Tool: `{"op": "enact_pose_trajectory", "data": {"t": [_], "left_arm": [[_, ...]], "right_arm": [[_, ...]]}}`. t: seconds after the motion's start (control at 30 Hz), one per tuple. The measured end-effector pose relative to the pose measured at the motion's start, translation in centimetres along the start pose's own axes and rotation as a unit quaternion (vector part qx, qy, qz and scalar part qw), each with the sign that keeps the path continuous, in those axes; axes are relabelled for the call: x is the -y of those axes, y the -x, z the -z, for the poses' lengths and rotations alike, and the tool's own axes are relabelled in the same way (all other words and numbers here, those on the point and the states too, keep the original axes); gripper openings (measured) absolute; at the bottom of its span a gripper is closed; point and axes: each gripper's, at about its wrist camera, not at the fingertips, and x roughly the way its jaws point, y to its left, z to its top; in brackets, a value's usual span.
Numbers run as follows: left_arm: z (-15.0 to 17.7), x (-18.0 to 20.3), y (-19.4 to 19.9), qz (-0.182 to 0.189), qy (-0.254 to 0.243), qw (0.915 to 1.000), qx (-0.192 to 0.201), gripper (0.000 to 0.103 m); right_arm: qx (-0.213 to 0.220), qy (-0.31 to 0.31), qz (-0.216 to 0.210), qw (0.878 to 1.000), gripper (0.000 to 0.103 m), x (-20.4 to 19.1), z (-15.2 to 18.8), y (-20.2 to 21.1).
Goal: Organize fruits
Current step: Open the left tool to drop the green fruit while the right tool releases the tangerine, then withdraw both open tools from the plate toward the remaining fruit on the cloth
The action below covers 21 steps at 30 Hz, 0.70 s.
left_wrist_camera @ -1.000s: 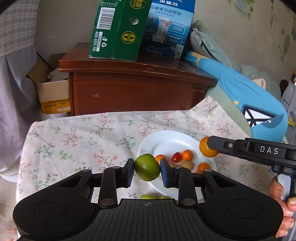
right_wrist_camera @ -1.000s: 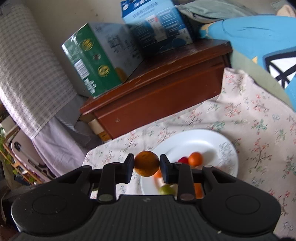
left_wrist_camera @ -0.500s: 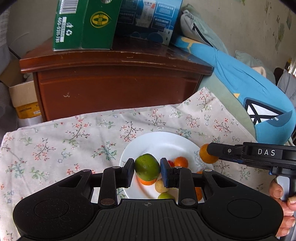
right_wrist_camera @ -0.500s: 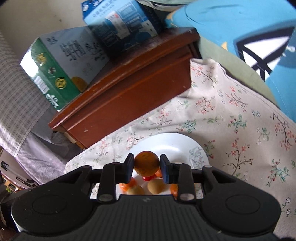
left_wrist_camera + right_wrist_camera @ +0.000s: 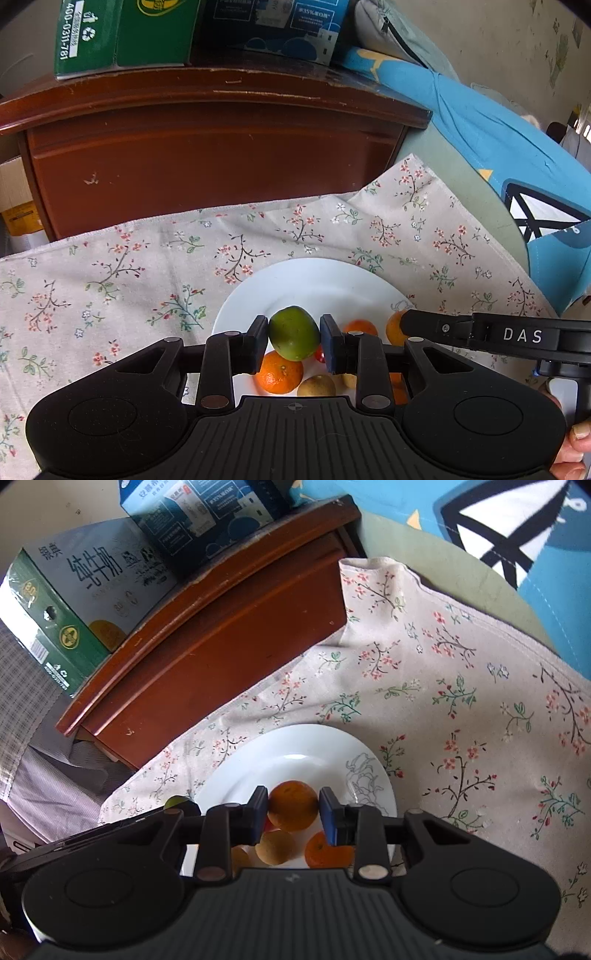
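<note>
My left gripper (image 5: 294,343) is shut on a green lime (image 5: 293,333) and holds it over the near part of a white plate (image 5: 310,280). My right gripper (image 5: 294,821) is shut on an orange (image 5: 293,809) over the same plate (image 5: 295,746); it enters the left wrist view from the right, its orange (image 5: 394,326) partly hidden. On the plate lie an orange (image 5: 279,371), a tan round fruit (image 5: 316,386), a red cherry tomato (image 5: 320,355) and another orange (image 5: 360,326). The lime also shows in the right wrist view (image 5: 173,802).
The plate sits on a floral tablecloth (image 5: 110,280). Behind it stands a brown wooden cabinet (image 5: 207,155) with a green carton (image 5: 122,33) and a blue carton (image 5: 273,26) on top. Blue bedding (image 5: 498,147) lies to the right.
Both grippers have moved forward and lower over the plate, each still holding its fruit. The plate and cabinet look larger and closer.
</note>
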Motion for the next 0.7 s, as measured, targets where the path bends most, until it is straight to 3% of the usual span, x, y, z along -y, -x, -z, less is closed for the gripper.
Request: {"op": "enact_pose_trajectory", "data": {"t": [0.17, 0.33, 0.4, 0.7], "left_arm": [[-0.1, 0.4, -0.2, -0.003, -0.004, 1.0000, 0.004, 0.031], [-0.7, 0.9, 1.5, -0.025, -0.006, 0.9992, 0.030, 0.068], [-1.0, 1.0, 2.5, -0.037, -0.011, 0.9986, 0.038, 0.074], [-0.7, -0.4, 7.2, -0.049, 0.010, 0.9974, 0.051, 0.078]], "right_arm": [[0.004, -0.006, 0.002, 1.000, 0.034, 0.1, -0.1, -0.2], [0.006, -0.010, -0.010, 1.000, 0.035, -0.1, -0.4, 0.2], [0.010, -0.002, -0.012, 1.000, 0.036, -0.5, -0.5, 0.5], [0.028, 0.062, -0.025, 0.997, 0.042, -2.9, 0.5, 2.5]]}}
